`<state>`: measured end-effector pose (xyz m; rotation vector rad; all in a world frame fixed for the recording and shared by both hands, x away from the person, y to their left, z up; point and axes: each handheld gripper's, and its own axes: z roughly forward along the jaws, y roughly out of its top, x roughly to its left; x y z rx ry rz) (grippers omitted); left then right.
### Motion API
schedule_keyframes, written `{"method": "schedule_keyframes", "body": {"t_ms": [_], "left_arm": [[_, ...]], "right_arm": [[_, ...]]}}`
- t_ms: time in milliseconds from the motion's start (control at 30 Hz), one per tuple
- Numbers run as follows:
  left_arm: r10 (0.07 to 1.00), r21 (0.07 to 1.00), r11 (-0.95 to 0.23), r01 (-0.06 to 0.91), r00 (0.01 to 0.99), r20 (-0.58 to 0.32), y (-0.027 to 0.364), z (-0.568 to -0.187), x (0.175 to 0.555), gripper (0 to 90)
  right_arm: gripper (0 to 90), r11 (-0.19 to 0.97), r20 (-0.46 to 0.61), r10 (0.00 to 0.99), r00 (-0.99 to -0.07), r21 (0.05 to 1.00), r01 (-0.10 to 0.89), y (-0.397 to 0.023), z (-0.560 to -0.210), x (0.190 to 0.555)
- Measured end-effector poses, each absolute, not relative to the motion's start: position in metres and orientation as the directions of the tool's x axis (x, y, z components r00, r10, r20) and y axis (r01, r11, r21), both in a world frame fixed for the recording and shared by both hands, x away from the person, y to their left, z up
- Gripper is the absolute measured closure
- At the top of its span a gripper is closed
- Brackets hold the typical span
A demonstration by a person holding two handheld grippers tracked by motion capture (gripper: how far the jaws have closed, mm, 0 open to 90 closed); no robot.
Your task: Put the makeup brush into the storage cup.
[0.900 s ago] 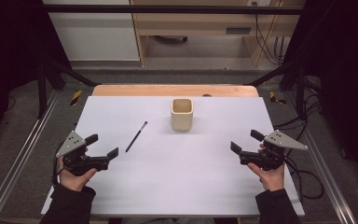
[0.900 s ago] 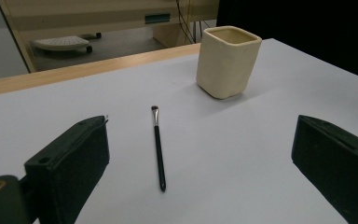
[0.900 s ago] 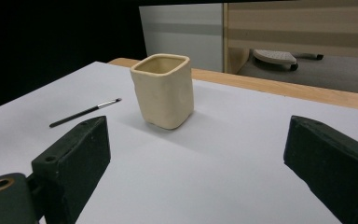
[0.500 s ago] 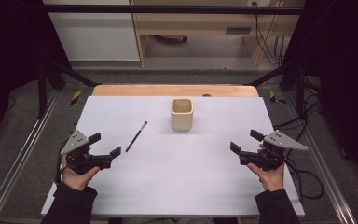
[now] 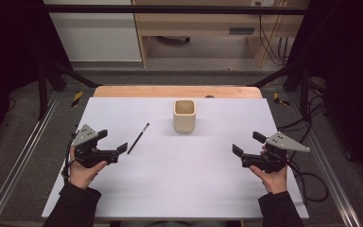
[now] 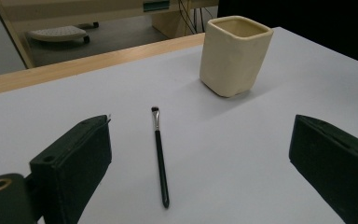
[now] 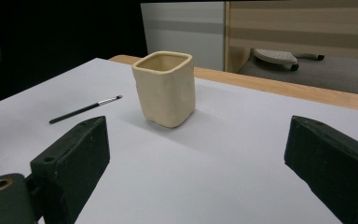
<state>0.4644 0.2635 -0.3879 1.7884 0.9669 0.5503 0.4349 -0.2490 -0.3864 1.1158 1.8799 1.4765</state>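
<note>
A thin black brush lies flat on the white table sheet, its bristle end pointing away from me. A cream square cup stands upright and empty-looking at the middle back of the sheet. My left gripper is held low just left of the brush's near end, open, with nothing between its jaws. In the left gripper view the brush lies between the jaws' line of sight and the cup stands beyond. My right gripper hovers open at the right, facing the cup and the brush.
A strip of bare wooden tabletop shows behind the sheet. Metal frame rails run along both sides, and cables trail off the right edge. A wide stretch of sheet lies between the two grippers.
My left gripper has moved a little forward and to the right, closer to the brush. The right gripper, brush and cup have stayed put.
</note>
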Motion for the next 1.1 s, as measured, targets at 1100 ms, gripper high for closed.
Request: {"method": "schedule_keyframes", "body": {"t_ms": [1100], "left_arm": [[0.839,0.838,-0.261,0.479,0.542,-0.048,0.237,-0.415,0.531,9.2]], "right_arm": [[7.1,0.087,0.098,0.832,-0.546,0.949,0.303,-0.245,-0.389,0.436]]}}
